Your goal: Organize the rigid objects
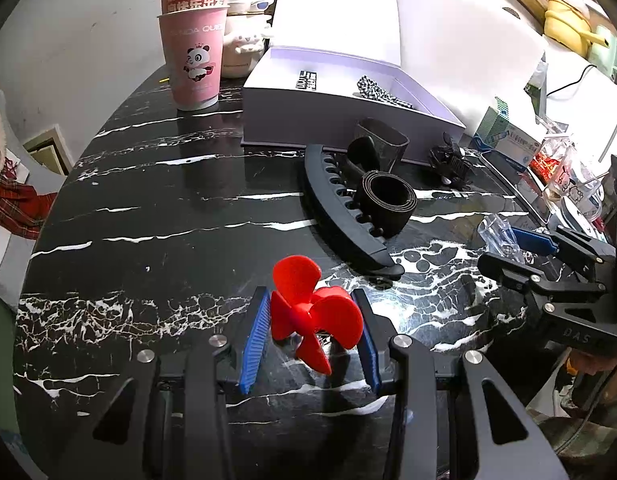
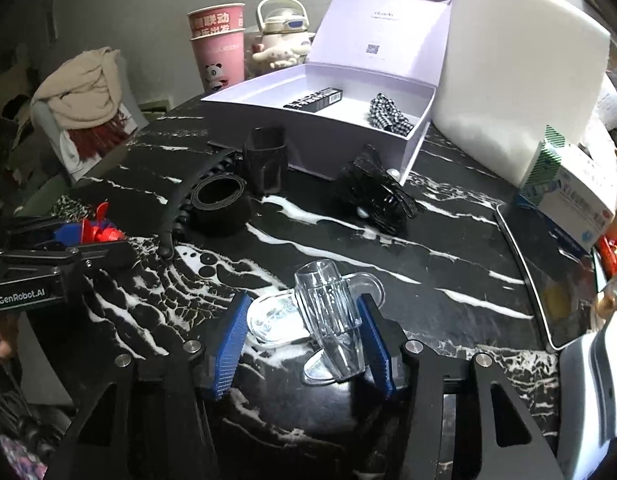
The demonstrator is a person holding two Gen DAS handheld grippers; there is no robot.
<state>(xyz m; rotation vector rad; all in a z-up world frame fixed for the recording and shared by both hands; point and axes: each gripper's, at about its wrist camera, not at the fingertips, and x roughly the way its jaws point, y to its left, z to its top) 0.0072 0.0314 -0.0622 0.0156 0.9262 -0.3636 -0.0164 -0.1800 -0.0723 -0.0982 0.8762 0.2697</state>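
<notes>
The left tool pinches a red propeller between its blue pads, the blades standing up just above the black marble surface. The right tool sits around a clear plastic piece: its right-hand pad lies against the ribbed clear body, while a gap shows between the other pad and the piece's flat lobe, so whether it truly grips cannot be told. The clear piece rests on the surface at the near edge, well apart from the other items. Further back, a long curved black comb-like part lies across the middle of the surface, with a coiled black band touching it and a dark cup-shaped part just behind. A black tangled clip lies near the front corner of an open lilac box, which holds a small black carton and a checked fabric bow. Two stacked pink paper cups stand at the far left beside the box, with a white plush figure behind them. A white foam block rises to the right of the box, and a dark tablet lies flat near the right edge.
</notes>
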